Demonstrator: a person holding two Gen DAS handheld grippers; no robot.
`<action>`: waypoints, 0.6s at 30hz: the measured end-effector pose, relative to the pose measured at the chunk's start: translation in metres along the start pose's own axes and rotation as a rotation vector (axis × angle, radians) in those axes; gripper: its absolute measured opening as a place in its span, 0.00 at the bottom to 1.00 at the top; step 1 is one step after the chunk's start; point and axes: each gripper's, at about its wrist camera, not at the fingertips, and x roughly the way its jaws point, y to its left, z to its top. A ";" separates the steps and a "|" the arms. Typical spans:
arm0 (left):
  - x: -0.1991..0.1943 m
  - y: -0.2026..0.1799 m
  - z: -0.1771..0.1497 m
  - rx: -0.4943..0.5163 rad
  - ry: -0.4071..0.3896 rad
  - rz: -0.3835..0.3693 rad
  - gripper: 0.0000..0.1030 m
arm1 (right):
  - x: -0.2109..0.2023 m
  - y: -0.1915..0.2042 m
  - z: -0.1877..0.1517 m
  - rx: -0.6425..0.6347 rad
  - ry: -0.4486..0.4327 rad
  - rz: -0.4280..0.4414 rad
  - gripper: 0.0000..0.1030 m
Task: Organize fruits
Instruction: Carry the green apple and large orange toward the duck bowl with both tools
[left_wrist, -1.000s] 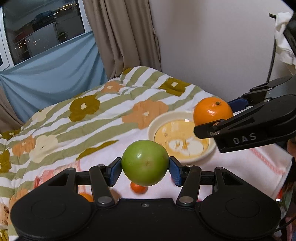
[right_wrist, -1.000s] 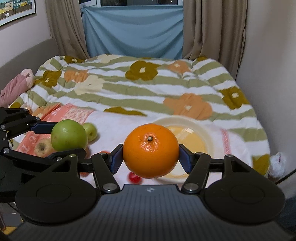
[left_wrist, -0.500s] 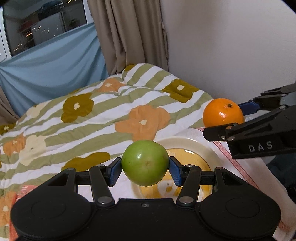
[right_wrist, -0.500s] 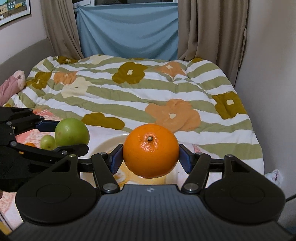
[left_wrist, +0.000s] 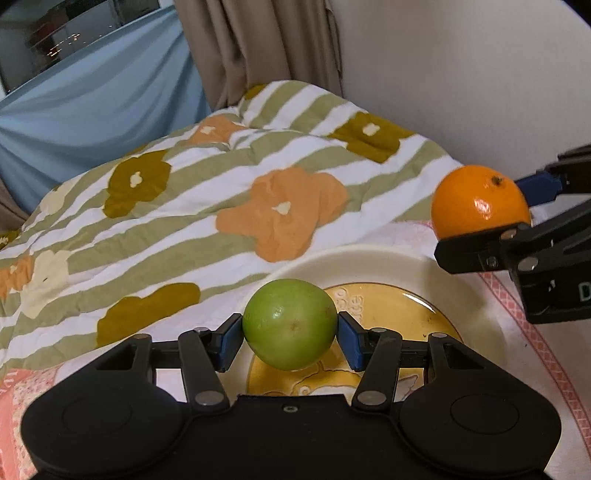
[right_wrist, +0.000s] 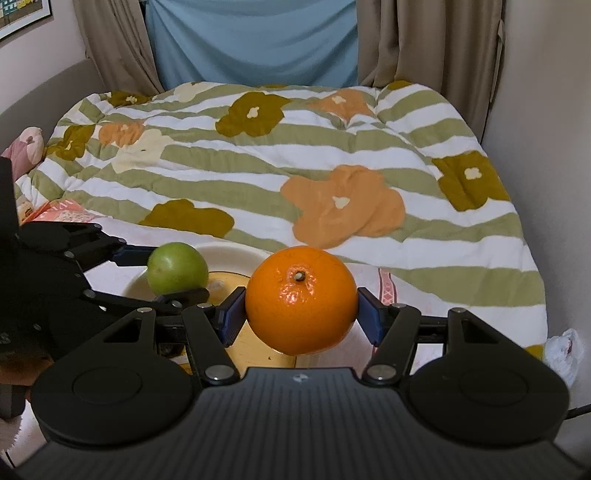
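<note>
The left gripper (left_wrist: 290, 334) is clamped on a green apple (left_wrist: 290, 328) above a cream plate (left_wrist: 373, 258) with a yellow centre, which lies on a pale cloth (left_wrist: 532, 332) spread over a bed. The right gripper (right_wrist: 301, 319) grips an orange (right_wrist: 301, 299) over the plate's right side. A flowered, green-striped quilt (right_wrist: 295, 155) stretches behind, towards brown curtains (right_wrist: 424, 40) and a blue sheet (right_wrist: 251, 40)

Both grippers have carried their fruit over the plate (left_wrist: 369, 254): the green apple (left_wrist: 290, 324) now hangs above its yellow centre, the orange (left_wrist: 480, 201) toward its 2 o'clock rim.
</note>
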 end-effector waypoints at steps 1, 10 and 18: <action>0.003 -0.002 0.000 0.008 0.004 0.001 0.57 | 0.001 -0.001 -0.001 0.003 0.002 0.002 0.75; 0.011 -0.010 0.005 0.041 0.010 0.054 0.75 | 0.011 -0.008 -0.001 0.012 0.016 0.016 0.75; -0.012 -0.004 0.002 0.041 0.004 0.053 0.92 | 0.017 -0.007 0.000 -0.007 0.020 0.043 0.75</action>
